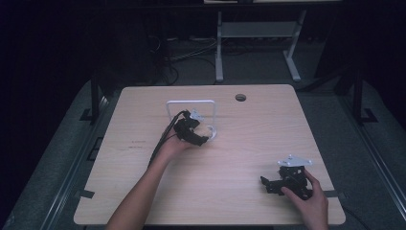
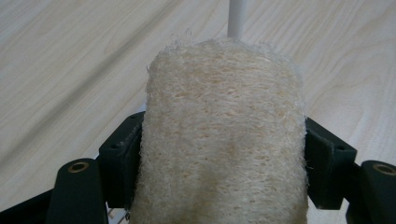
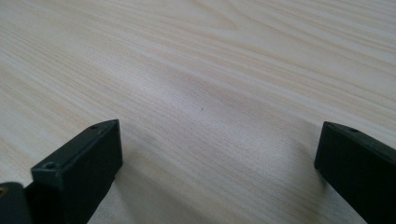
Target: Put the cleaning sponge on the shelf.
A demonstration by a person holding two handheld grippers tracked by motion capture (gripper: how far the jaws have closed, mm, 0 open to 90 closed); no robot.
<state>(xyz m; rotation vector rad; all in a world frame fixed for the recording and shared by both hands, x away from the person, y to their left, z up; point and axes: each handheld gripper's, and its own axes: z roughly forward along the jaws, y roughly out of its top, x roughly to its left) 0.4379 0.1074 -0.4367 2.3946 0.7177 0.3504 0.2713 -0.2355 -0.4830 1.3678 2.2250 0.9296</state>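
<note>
High view: fixed above the near edge, looking forward and down, whole tabletop in frame, floor beyond. Left gripper view: rides the left gripper, very close, low, white stand post just ahead, probably the one seen from above. Right gripper view: low, close on bare wood.

Open desk is left between the two hand-held grippers, and the near middle can be crossed freely. The way toward the far edge is blocked by a white wire stand, just behind the left hand-held gripper. Bare wood is seen between the wide-apart jaws of the right hand-held gripper.
</note>
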